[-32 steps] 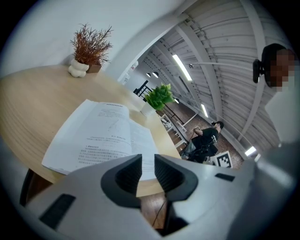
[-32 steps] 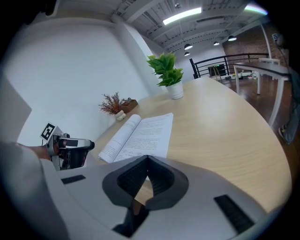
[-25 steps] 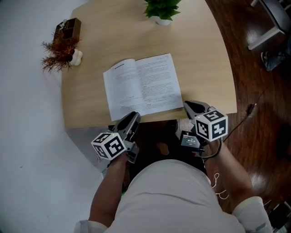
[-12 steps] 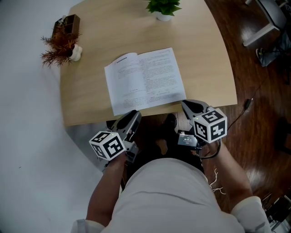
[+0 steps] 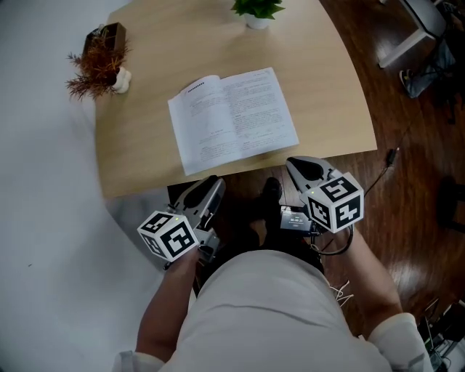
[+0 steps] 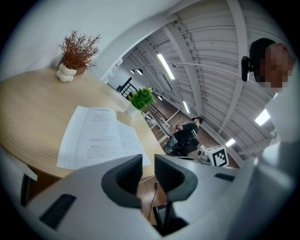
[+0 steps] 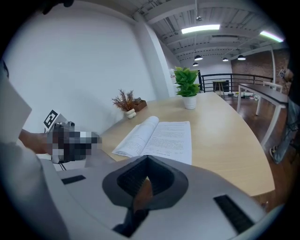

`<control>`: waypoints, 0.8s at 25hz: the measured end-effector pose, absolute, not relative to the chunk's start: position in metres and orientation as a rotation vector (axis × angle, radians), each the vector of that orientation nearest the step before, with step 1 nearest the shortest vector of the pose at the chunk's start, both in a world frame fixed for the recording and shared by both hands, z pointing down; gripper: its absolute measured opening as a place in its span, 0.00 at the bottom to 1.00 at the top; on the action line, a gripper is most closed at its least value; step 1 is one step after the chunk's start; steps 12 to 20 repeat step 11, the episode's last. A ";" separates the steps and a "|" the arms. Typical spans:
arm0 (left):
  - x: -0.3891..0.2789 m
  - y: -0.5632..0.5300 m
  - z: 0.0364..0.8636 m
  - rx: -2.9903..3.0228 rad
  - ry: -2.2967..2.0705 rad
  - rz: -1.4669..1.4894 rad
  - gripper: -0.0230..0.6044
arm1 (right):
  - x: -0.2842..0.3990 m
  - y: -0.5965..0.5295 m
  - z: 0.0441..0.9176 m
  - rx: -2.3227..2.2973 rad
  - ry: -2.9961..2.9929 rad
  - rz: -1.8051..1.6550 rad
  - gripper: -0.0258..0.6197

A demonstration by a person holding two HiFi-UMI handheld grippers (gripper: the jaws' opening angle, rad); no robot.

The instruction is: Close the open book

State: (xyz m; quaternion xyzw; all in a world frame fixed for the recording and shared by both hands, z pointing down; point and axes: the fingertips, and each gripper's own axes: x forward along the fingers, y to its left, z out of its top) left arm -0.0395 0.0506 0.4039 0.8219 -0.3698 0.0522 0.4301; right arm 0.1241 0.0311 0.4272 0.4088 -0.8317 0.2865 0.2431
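Note:
The open book [image 5: 232, 120] lies flat on the round wooden table [image 5: 334, 94], white printed pages up. It also shows in the left gripper view [image 6: 101, 138] and the right gripper view [image 7: 159, 138]. Both grippers hover in front of the table's near edge, apart from the book. My left gripper [image 5: 213, 186] points at the book's near left corner; its jaws [image 6: 148, 164] stand a narrow gap apart with nothing between them. My right gripper [image 5: 293, 163] sits just off the near right corner, and its tips [image 7: 147, 161] meet, holding nothing.
A green potted plant [image 5: 256, 10] stands at the table's far edge. A reddish dried plant in a white pot [image 5: 98, 67] sits at the far left, by a white wall. Dark wooden floor with a cable [image 5: 392, 155] lies to the right.
Both grippers have lifted a little and shifted in front of the table's near edge. The book lies as before. Neither gripper's jaws have changed.

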 end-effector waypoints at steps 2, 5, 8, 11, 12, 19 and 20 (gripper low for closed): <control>-0.043 0.057 0.401 2.058 -0.912 0.130 0.14 | 0.119 0.038 0.423 1.130 -2.273 0.760 0.04; -0.048 0.066 0.397 2.068 -0.901 0.132 0.14 | 0.113 0.047 0.417 1.148 -2.274 0.733 0.04; -0.052 0.075 0.390 2.080 -0.893 0.124 0.14 | 0.108 0.057 0.412 1.153 -2.274 0.715 0.04; -0.055 0.088 0.384 2.091 -0.878 0.110 0.14 | 0.103 0.070 0.407 1.157 -2.273 0.703 0.04; -0.055 0.088 0.384 2.091 -0.878 0.110 0.14 | 0.103 0.070 0.407 1.157 -2.273 0.703 0.04; -0.055 0.088 0.384 2.091 -0.878 0.110 0.14 | 0.103 0.070 0.407 1.157 -2.273 0.703 0.04; -0.055 0.088 0.384 2.091 -0.878 0.110 0.14 | 0.103 0.070 0.407 1.157 -2.273 0.703 0.04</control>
